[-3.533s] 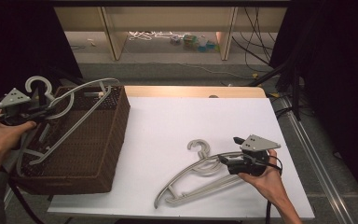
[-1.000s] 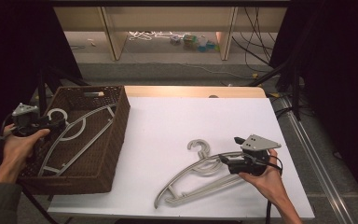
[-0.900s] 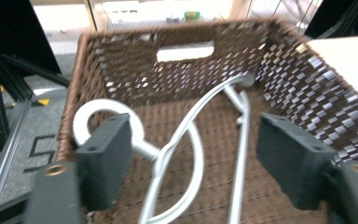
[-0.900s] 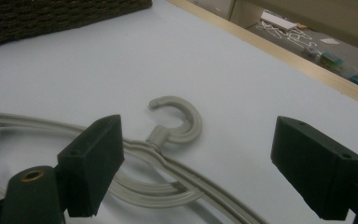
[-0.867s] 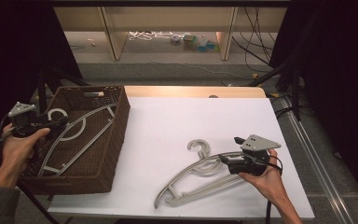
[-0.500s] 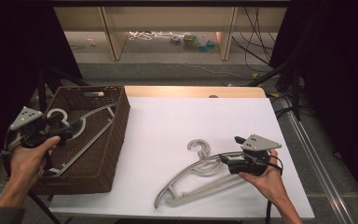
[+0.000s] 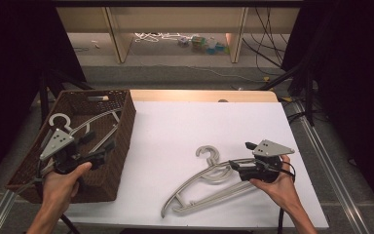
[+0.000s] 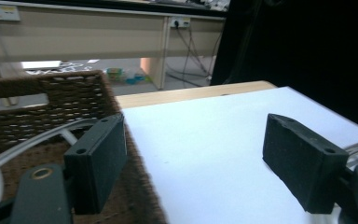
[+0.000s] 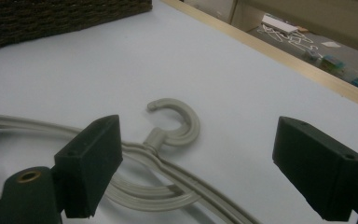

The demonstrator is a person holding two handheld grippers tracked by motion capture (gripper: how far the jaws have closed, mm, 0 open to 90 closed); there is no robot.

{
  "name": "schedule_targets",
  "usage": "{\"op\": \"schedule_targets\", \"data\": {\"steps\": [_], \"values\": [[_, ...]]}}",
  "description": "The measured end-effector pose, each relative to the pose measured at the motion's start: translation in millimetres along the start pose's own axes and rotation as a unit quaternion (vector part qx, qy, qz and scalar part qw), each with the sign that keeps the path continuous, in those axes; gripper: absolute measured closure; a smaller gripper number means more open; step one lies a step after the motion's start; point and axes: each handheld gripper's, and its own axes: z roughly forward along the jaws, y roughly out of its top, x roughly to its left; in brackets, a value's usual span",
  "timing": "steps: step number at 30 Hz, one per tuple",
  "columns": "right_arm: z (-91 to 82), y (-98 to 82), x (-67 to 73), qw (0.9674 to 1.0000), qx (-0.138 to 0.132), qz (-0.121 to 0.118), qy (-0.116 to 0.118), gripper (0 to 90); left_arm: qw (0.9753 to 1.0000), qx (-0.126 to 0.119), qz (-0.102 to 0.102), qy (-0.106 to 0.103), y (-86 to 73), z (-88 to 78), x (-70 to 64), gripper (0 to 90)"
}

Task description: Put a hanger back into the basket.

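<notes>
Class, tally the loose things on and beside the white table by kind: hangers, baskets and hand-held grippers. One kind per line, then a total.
Hangers: 2, a grey hanger on the table and a hanger in the basket
Baskets: 1, the brown wicker basket
Grippers: 2, left gripper and right gripper, both open
Total: 5

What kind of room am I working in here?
Probably a lab or recording workspace, not a home: a white table ringed by black curtains, loose cables trailing on the floor behind it, and bare shelving at the back wall.
</notes>
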Motion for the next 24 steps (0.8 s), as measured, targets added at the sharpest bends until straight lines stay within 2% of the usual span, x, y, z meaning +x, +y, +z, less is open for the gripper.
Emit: {"op": "schedule_targets", "data": {"steps": [2,4,5,6,7,9,11,15,18,19,21,22,24], "values": [[-0.7,-0.7,-1.1,1.0,-0.002,0.001,0.0,16.6,0.9999,-0.01,0.004,-0.009,-6.0,2.6,-6.7,21.1],[-1.0,-0.9,-1.2,1.0,-0.003,0.002,-0.001,16.6,0.9997,-0.01,0.006,-0.02,-11.6,5.7,-13.3,20.7],[-1.1,-1.1,-1.4,1.0,-0.004,0.004,0.0,16.6,0.9996,-0.009,0.005,-0.028,-16.9,8.9,-20.6,19.6],[-0.8,-1.4,-1.4,1.0,-0.005,0.003,0.0,16.6,0.9994,-0.009,0.013,-0.032,-19.8,10.4,-24.6,19.4],[-0.8,-1.4,-1.4,1.0,-0.005,0.003,0.0,16.6,0.9994,-0.009,0.013,-0.032,-19.8,10.4,-24.6,19.4],[-0.7,-2.0,-0.8,1.0,-0.004,0.004,0.001,16.6,0.9988,-0.015,0.04,-0.025,-27.6,13.2,-33.0,19.7],[-0.6,-2.3,-0.5,1.0,-0.002,0.003,0.0,16.6,0.998,-0.001,0.048,-0.041,-37.3,16.3,-40.6,19.9],[0.0,-2.3,0.6,1.0,0.0,0.001,0.002,16.6,0.9979,-0.005,0.046,-0.046,-46.8,15.9,-48.4,19.8],[2.0,-2.8,1.7,1.0,0.0,-0.001,0.003,16.6,0.997,0.009,0.053,-0.056,-56.9,15.7,-55.6,19.9],[1.8,-2.5,1.9,1.0,0.003,-0.001,0.003,16.5,0.9967,0.006,0.053,-0.061,-60.2,16.2,-56.5,19.7],[3.1,-1.9,2.6,1.0,0.002,-0.003,0.003,16.5,0.9955,-0.002,0.08,-0.052,-66.1,15.3,-58.0,19.9],[3.6,-1.6,2.9,1.0,0.004,-0.003,0.005,16.5,0.9947,0.006,0.092,-0.046,-68.5,15.5,-58.9,20.3],[4.4,-1.4,3.5,0.9999,0.004,-0.007,0.006,16.6,0.9953,0.01,0.079,-0.054,-69.5,16.5,-58.9,19.9]]}}
